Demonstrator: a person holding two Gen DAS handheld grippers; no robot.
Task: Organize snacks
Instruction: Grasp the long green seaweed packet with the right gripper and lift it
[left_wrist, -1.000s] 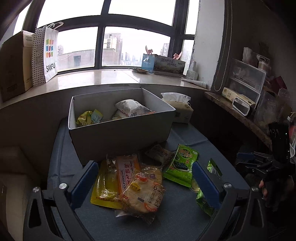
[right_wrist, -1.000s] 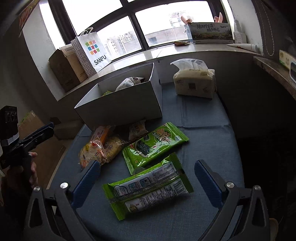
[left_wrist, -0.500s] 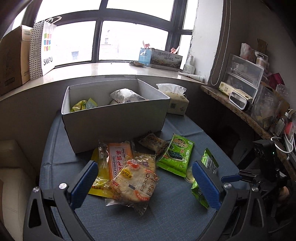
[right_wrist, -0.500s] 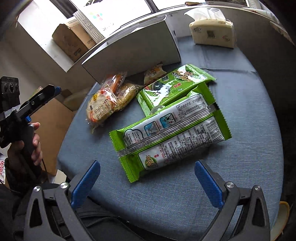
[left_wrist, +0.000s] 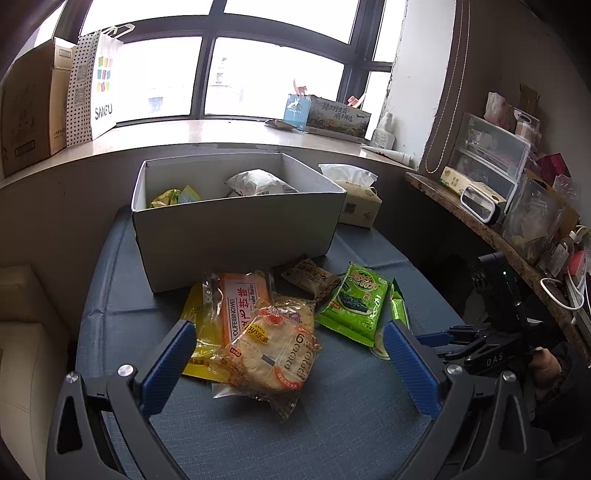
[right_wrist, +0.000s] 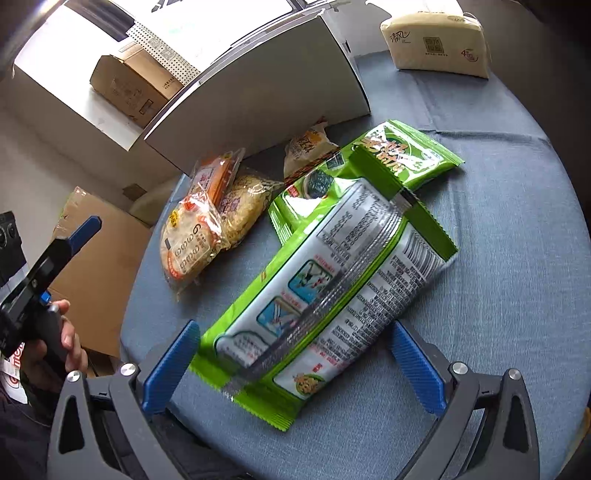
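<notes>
Right gripper (right_wrist: 293, 360) spread wide, blue pads either side of long green-and-silver foil snack packet (right_wrist: 325, 280) lying on blue-grey cloth table (right_wrist: 498, 229), contact unclear, left gripper (left_wrist: 288, 362) spread above clear-wrapped round rice crackers (left_wrist: 273, 350), white rectangular cardboard box (left_wrist: 236, 229) behind, holding white pouch (left_wrist: 258, 181).

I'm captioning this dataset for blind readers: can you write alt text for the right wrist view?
The open right gripper straddles the near end of a long green-and-white snack pack lying back-side up on a blue-grey cloth table. Beyond it lie a green seaweed packet, round crackers and a white box, with a tissue pack behind.
</notes>
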